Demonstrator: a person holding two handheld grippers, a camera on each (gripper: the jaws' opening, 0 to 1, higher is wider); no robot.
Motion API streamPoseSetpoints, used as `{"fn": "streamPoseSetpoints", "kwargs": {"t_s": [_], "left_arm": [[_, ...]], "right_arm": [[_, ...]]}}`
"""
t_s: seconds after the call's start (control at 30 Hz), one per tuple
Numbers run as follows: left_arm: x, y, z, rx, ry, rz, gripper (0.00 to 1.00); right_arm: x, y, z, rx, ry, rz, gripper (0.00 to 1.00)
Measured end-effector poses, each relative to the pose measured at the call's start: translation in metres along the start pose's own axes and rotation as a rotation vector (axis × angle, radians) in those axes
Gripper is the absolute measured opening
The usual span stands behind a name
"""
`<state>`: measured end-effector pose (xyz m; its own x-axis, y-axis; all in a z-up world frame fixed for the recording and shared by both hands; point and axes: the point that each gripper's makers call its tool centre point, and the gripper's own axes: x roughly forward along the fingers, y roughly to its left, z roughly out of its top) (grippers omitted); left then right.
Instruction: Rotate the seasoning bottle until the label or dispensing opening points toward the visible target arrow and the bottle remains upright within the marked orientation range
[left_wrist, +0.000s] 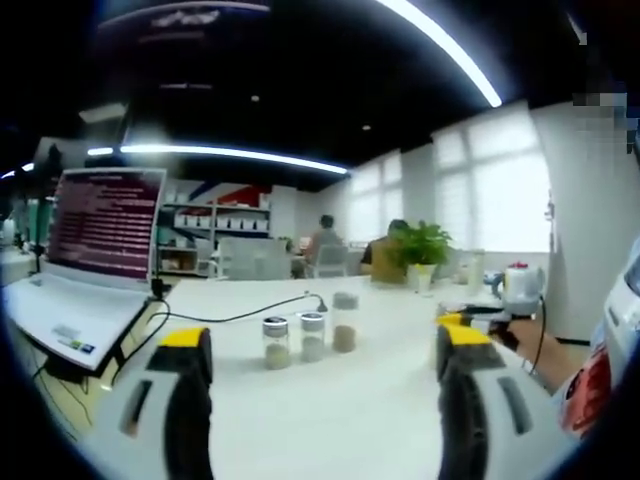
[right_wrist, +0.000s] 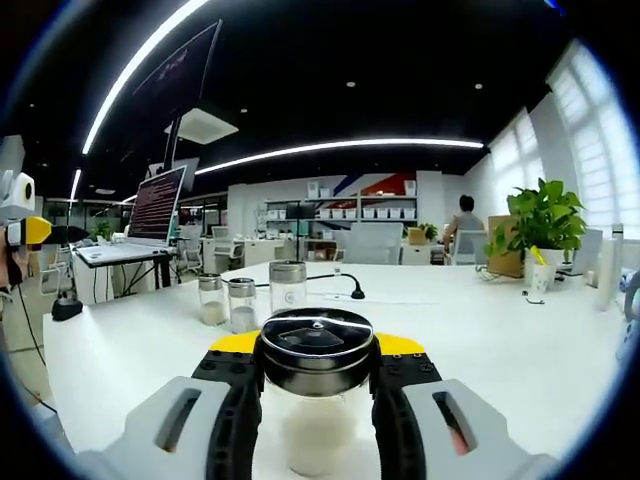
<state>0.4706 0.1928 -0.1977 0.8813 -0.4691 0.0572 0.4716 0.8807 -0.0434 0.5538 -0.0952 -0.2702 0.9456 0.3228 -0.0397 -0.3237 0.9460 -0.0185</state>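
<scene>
The right gripper (right_wrist: 316, 400) has its jaws closed on the bottle (right_wrist: 316, 375), upright between them, likely for turning, while the left gripper (left_wrist: 325, 370) gapes empty, three jars (left_wrist: 311, 336) ahead.

No readable text, labels or numbers

The laptop screen (left_wrist: 107, 222) at the far left of the table carries rows of pale lines on a dark red ground, too blurred to read; in the right gripper view the same screen (right_wrist: 158, 203) is too small to make out. The dark hanging panel (left_wrist: 185, 17) overhead bears a faint mark that cannot be read, and the jars (left_wrist: 276, 341) show no legible labels
</scene>
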Motion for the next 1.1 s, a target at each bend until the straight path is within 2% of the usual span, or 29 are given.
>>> {"fn": "streamPoseSetpoints", "kwargs": {"t_s": [0.37,0.4,0.5,0.6,0.67,0.77,0.93,1.03,1.1], "left_arm": [[0.002,-0.004,-0.001,-0.001,0.007,-0.010,0.99],[0.002,-0.004,-0.001,-0.001,0.007,-0.008,0.99],[0.001,-0.002,-0.001,0.000,0.006,-0.002,0.99],[0.000,0.001,-0.001,-0.001,0.004,0.006,0.99],[0.001,0.001,-0.002,-0.007,0.007,0.004,0.99],[0.001,0.000,-0.002,-0.005,0.011,0.002,0.99],[0.001,-0.002,-0.003,0.000,0.017,-0.007,0.99],[0.002,-0.002,-0.003,0.000,0.016,-0.004,0.99],[0.002,-0.002,-0.003,0.001,0.019,-0.006,0.99]], "right_arm": [[0.000,-0.001,0.001,0.001,-0.005,-0.013,0.41],[0.000,-0.001,0.001,0.000,-0.004,-0.010,0.43],[-0.002,-0.004,0.007,-0.003,-0.037,-0.018,0.62],[-0.007,-0.005,0.017,-0.043,-0.064,-0.028,0.61],[-0.008,-0.006,0.019,-0.055,-0.051,-0.026,0.62],[-0.008,0.000,0.014,-0.056,0.003,0.035,0.65],[-0.006,-0.001,0.020,-0.065,0.006,0.077,0.67],[-0.007,0.000,0.027,-0.052,0.008,0.138,0.68],[-0.008,-0.003,0.033,-0.054,-0.001,0.159,0.73]]}}
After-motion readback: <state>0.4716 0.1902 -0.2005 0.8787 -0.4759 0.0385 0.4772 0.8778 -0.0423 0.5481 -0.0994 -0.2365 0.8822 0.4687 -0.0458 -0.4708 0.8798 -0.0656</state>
